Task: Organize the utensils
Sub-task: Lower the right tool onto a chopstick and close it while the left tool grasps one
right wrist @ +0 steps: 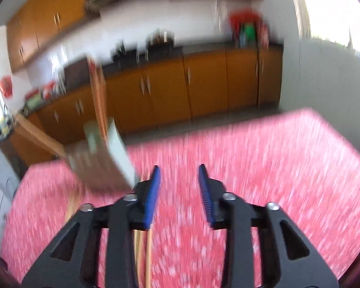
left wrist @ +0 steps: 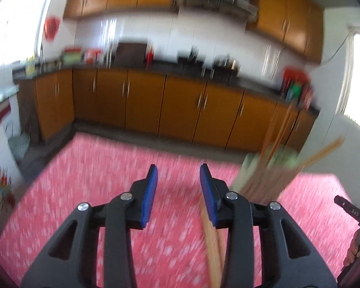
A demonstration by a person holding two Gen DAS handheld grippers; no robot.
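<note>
Everything is blurred. In the left wrist view my left gripper (left wrist: 178, 168) hangs open over the pink tablecloth (left wrist: 84, 204), with nothing between its blue pads. Wooden chopsticks (left wrist: 212, 244) lie on the cloth under its right finger. A pale green holder (left wrist: 259, 180) with several chopsticks sticking up stands to its right. In the right wrist view my right gripper (right wrist: 180, 168) is open too, its pads bare, and chopsticks (right wrist: 144, 252) show below its left finger. The same holder (right wrist: 103, 165) stands just left of that finger.
Orange cabinets (left wrist: 180, 112) and a dark counter with assorted items run along the far wall beyond the table's edge. A pale bin (left wrist: 19, 144) stands on the floor at the left. The other gripper's body (left wrist: 350, 212) and a hand (left wrist: 355, 252) show at the right edge.
</note>
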